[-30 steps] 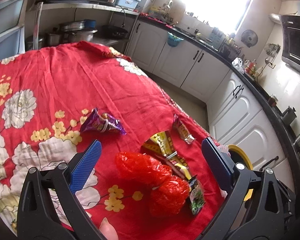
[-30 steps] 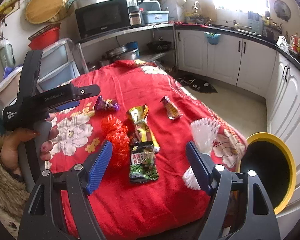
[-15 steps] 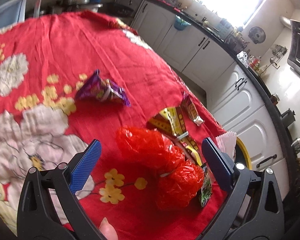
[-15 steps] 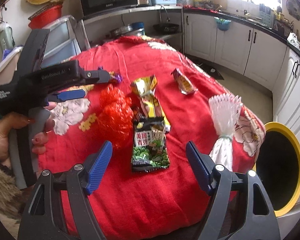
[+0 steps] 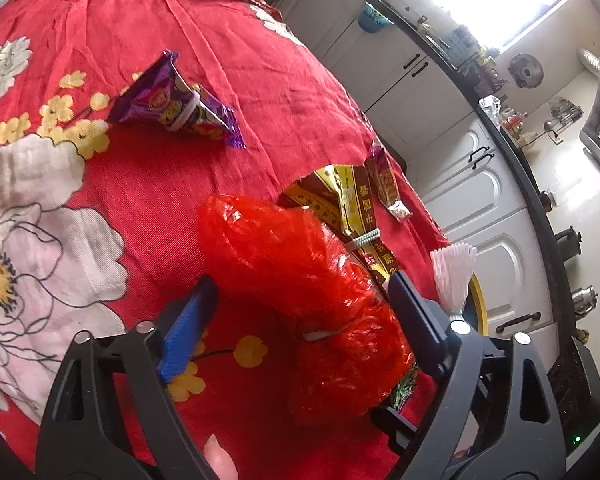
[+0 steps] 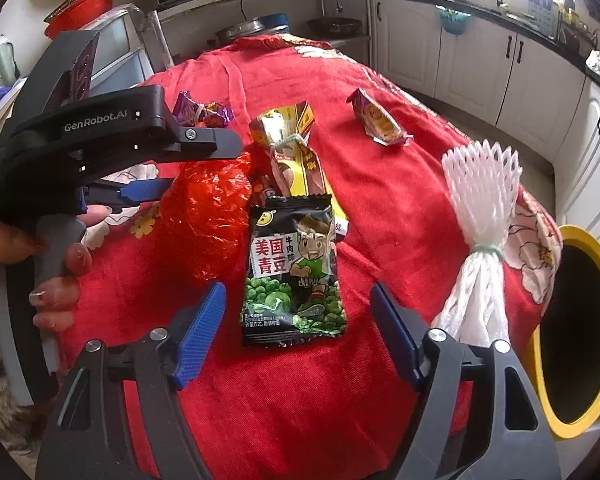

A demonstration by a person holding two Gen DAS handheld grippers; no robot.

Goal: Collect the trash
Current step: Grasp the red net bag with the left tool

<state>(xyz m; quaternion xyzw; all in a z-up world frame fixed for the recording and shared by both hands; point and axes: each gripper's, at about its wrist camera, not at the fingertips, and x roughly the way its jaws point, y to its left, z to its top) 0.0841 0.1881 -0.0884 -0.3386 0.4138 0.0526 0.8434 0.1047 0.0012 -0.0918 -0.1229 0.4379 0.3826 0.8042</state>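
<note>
A crumpled red plastic bag [image 5: 300, 276] lies on the red floral tablecloth [image 5: 148, 184]. My left gripper [image 5: 300, 320] straddles the bag and its jaws are closing; the blue pads are not clearly pressing on it. In the right wrist view the left gripper [image 6: 188, 168] reaches over the red bag [image 6: 208, 216]. My right gripper [image 6: 298, 332] hangs just above a black-and-green pea snack packet [image 6: 294, 268]. Its jaws stand wide on either side of the packet's near end, closing slightly, apart from it.
Also on the cloth are a purple wrapper [image 5: 176, 104], a gold wrapper [image 6: 296, 152], a small sachet [image 6: 376, 120] and a white foam net [image 6: 480, 232]. A yellow-rimmed bin [image 6: 592, 264] stands beyond the table's right edge. White cabinets line the far wall.
Both grippers have come down toward the table. The left jaws have narrowed around the red bag. The right gripper now sits low over the pea packet.
</note>
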